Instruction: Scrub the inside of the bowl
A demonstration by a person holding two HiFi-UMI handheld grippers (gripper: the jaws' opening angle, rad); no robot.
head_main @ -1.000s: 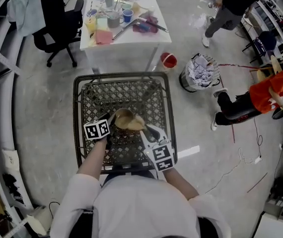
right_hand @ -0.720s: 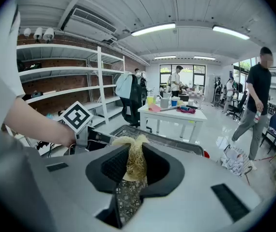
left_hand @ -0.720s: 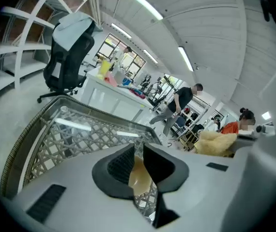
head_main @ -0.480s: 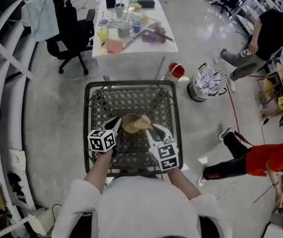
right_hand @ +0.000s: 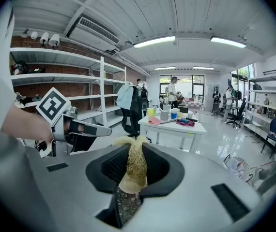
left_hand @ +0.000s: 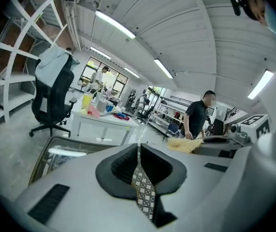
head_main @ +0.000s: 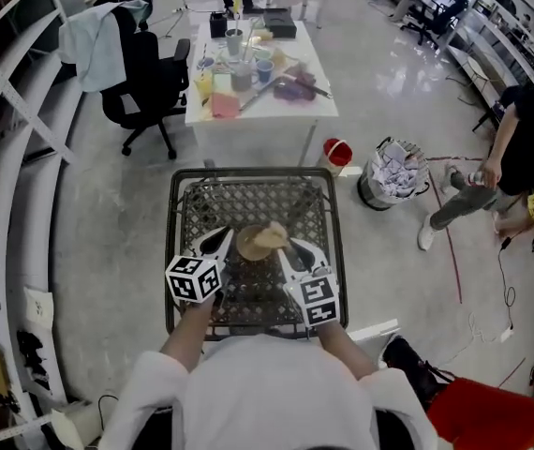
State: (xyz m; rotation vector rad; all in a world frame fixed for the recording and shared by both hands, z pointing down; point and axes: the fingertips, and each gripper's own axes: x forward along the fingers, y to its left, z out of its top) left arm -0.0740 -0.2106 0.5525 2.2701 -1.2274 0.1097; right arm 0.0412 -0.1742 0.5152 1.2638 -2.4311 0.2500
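A large workshop seen from above, with a grey concrete floor (head_main: 89, 251) and white shelving (head_main: 5, 92) curving down the left side. At the far end stands a white rectangular table (head_main: 269, 107) crowded with cups and sponges. Left of it is a black office chair (head_main: 145, 82) with a pale cloth (head_main: 98, 50) draped over its back. Directly below the camera is a dark metal table with a lattice mesh top (head_main: 248, 172). Off its far right corner stand a round bin of crumpled paper (head_main: 391, 172) and a small red bucket (head_main: 338, 151). A person in dark clothes (head_main: 529, 139) stands at the room's right side. Over the mesh top, the left gripper (head_main: 222, 238) and right gripper (head_main: 284, 247) point inward from the near edge. Between them, at the middle of the mesh top, is a round tan bowl (head_main: 246, 246), which shows clearly in the head view alone. The right gripper's jaws are clamped on a pale yellow fibrous scrubbing pad (head_main: 269, 235). From above the pad overlaps the bowl's right rim; whether it touches cannot be told. The left gripper view shows that gripper's jaws, which have just been closing, meeting with nothing between them and the mesh visible below. The right gripper view shows the pad squeezed between its jaws. The gripper views alone show ceiling strip lights (left_hand: 115, 24), and the right one a brick wall (right_hand: 36, 88) behind the shelving.
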